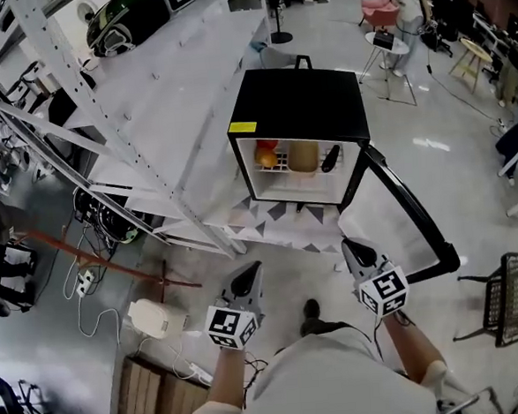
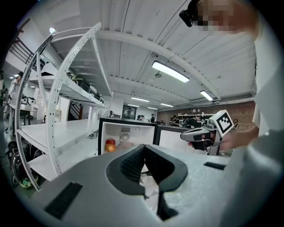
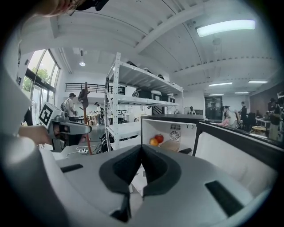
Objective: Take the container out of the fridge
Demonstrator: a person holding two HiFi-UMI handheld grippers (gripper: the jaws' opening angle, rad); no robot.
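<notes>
Left gripper [image 1: 249,273] and right gripper [image 1: 352,248] held forward, jaws together, empty.

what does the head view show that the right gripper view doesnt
Only the head view: the yellow label on the fridge, and the wire chair. Only the right gripper view: the ceiling light and the windows. Both: the open fridge, the fruit and container inside it, and the left gripper.
</notes>
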